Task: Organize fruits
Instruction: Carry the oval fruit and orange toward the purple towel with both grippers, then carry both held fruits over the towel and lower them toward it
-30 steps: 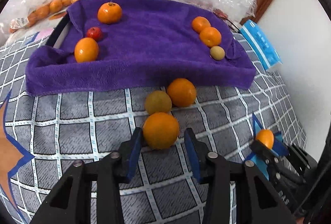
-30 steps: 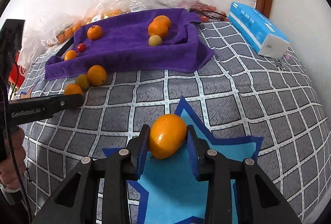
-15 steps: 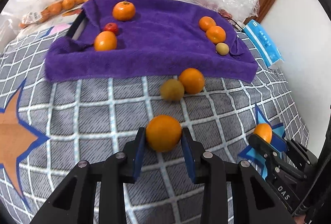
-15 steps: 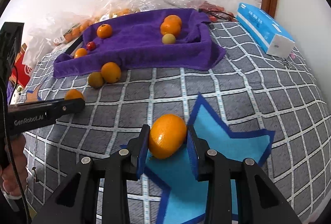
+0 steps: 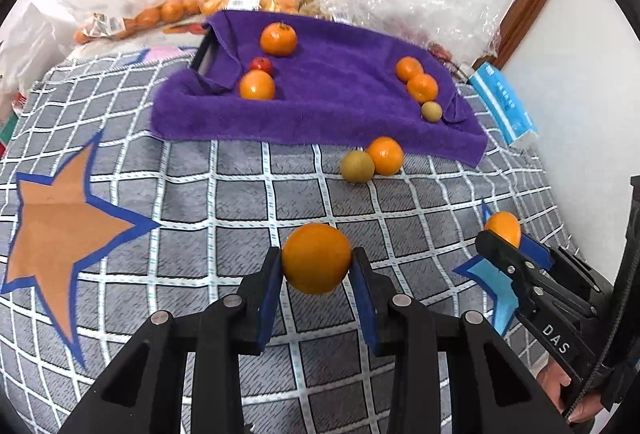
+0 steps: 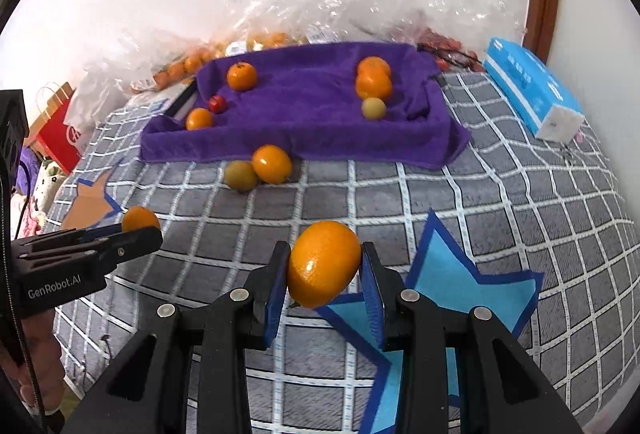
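Each gripper has an orange pinched between its fingers, the left gripper (image 5: 316, 266) its orange (image 5: 316, 258) and the right gripper (image 6: 324, 270) its own orange (image 6: 324, 264) (both held above the checked cloth (image 5: 240, 201)).

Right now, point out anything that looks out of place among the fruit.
Two fruits sit loose on the checked cloth just in front of the purple towel: an orange and a yellowish-green fruit, touching each other. The other loose fruit lies on the towel. Each tool holds an orange.
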